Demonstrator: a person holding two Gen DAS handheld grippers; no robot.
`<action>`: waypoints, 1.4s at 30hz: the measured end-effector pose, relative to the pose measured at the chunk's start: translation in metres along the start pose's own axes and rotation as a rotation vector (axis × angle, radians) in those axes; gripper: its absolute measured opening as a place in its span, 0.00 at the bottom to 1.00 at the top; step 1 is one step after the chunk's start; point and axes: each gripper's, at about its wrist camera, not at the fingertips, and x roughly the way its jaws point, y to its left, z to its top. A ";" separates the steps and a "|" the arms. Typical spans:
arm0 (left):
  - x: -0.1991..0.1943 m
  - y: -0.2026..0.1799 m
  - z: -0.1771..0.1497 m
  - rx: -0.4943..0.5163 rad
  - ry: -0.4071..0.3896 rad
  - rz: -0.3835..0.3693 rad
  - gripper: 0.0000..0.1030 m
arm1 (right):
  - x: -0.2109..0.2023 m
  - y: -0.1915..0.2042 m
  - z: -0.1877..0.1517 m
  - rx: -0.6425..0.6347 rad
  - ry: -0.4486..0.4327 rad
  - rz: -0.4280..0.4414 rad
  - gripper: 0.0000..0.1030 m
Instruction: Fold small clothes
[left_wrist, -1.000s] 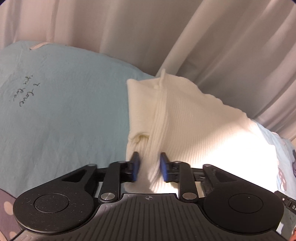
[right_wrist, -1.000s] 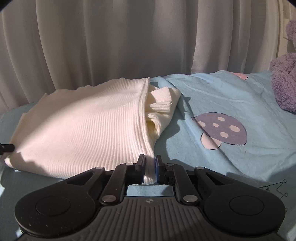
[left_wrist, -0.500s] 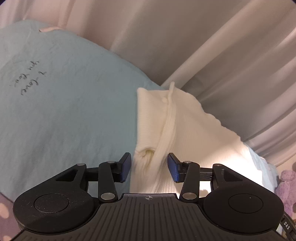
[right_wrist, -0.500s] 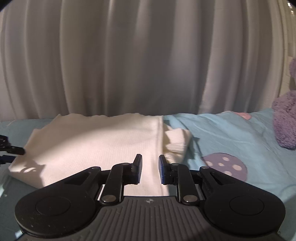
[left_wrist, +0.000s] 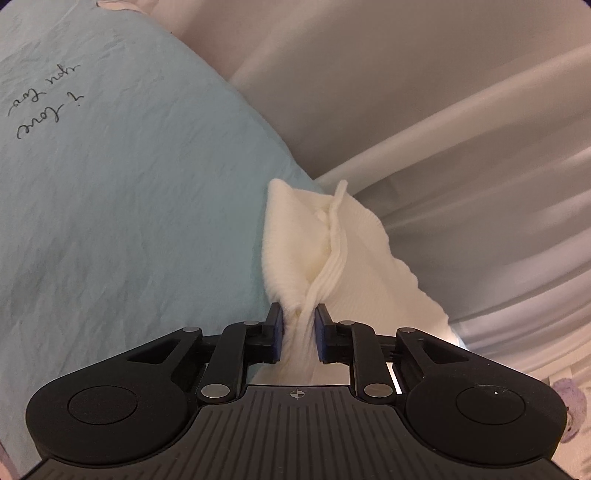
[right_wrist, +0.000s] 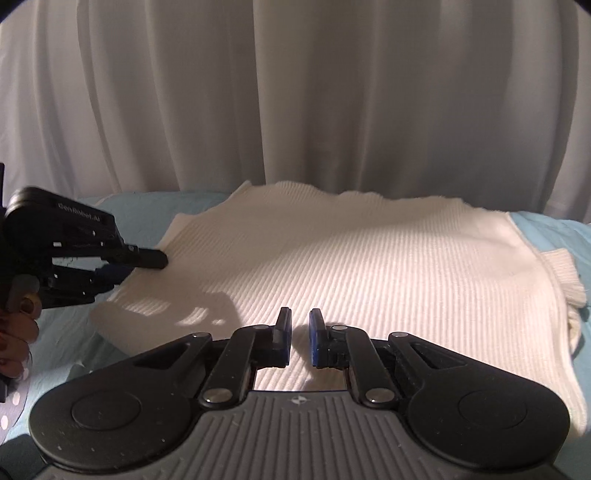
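Curtain: We see a big pale curtain (right_wrist: 295, 92) hanging behind the bed in both views.
Bed sheet: We see a light blue sheet (left_wrist: 129, 203) under everything. Only the left view shows dark handwriting (left_wrist: 44, 96) on it. Only the right view shows a purple patch with white dots (right_wrist: 9, 406) at the bottom left corner.
Sweater: We see a white ribbed sweater (right_wrist: 351, 269) lying flat on the sheet, close to the curtain. The right view shows its whole wide top, with a cuff (right_wrist: 565, 273) poking out at its right edge. The left view shows only one end of it, bunched into a ridge (left_wrist: 332, 258).
Left gripper: We see the left gripper (left_wrist: 298, 330) closing, its blue pads pinching a fold of the sweater at that end. From the right view it (right_wrist: 133, 266) sits at the sweater's left edge, one finger on top of the cloth.
Right gripper: We see the right gripper (right_wrist: 299, 338) over the near middle of the sweater. Its jaws are closing, only a thin gap is left, and nothing is between them.
Hand: Only the right view shows a person's fingers (right_wrist: 16, 332) holding the left gripper.
Soft toy: Only the left view shows a bit of a fuzzy purple toy (left_wrist: 570, 410) at the far right edge.
Containers: We see none.
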 end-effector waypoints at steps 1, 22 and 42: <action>-0.001 -0.001 0.000 0.000 -0.003 -0.002 0.19 | 0.008 0.002 -0.003 -0.005 0.023 0.017 0.09; 0.035 -0.150 -0.070 0.460 0.077 -0.020 0.16 | -0.063 -0.113 -0.013 0.342 -0.031 -0.123 0.10; 0.016 -0.131 -0.094 0.580 0.098 0.072 0.35 | -0.053 -0.102 -0.007 0.289 0.015 -0.061 0.22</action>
